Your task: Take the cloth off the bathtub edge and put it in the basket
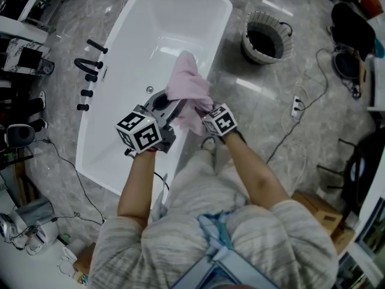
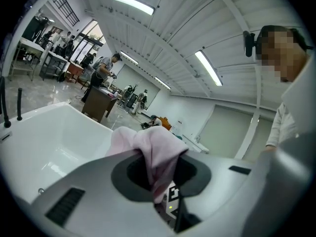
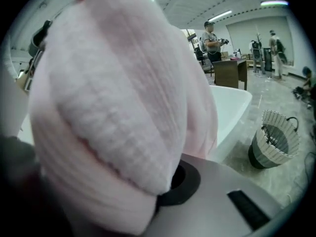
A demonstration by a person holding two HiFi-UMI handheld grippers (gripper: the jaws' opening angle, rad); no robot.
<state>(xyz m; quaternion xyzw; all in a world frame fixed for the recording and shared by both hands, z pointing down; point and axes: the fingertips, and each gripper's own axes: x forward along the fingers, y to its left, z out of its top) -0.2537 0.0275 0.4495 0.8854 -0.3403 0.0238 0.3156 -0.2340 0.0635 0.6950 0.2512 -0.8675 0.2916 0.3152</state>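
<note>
Your left gripper [image 1: 175, 106] and right gripper [image 1: 203, 114] both have jaws closed tight on the pink cloth [image 1: 187, 82] over the white bathtub [image 1: 129, 65]; the striped basket [image 1: 254, 53] stands well apart.

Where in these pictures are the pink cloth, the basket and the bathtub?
pink cloth [image 1: 187, 83], head view, on its upper fold.
basket [image 1: 264, 18], head view, on its ribbed rim.
bathtub [image 1: 135, 65], head view, on its bare inner floor.
</note>
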